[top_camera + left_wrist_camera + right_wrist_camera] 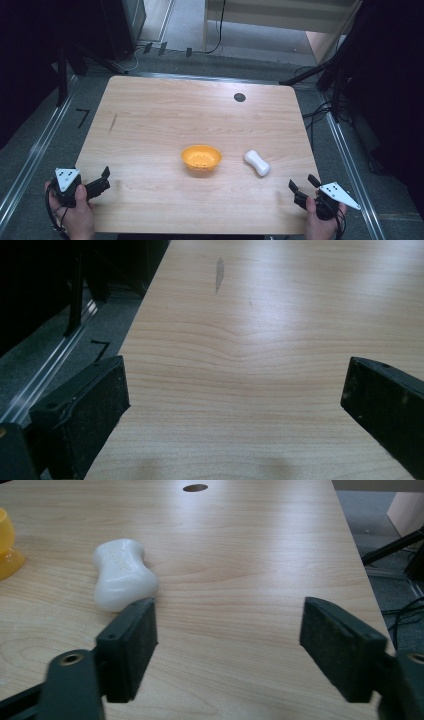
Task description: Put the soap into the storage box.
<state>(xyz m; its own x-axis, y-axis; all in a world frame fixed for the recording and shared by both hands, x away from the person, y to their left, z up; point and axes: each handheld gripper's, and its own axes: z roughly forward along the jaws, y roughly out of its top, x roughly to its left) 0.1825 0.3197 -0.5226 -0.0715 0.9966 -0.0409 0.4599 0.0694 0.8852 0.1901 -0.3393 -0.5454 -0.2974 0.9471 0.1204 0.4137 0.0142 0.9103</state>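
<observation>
The left gripper (102,180) sat at the near left corner of the light wooden table (165,115), its black jaws spread apart with only bare wood between them. The right gripper (303,185) rested at the near right edge, its jaws likewise standing apart and gripping nothing. A white, waisted, bone-shaped plastic piece (257,162) lay flat on the table, near the right gripper and apart from it. In the right gripper view, the nearer jaw overlapped the piece's lower end (122,572). Just left of the piece stood an orange perforated plastic bowl (201,157), cut off by the frame edge in that view (7,545). The marking on the white piece was too blurred to read.
</observation>
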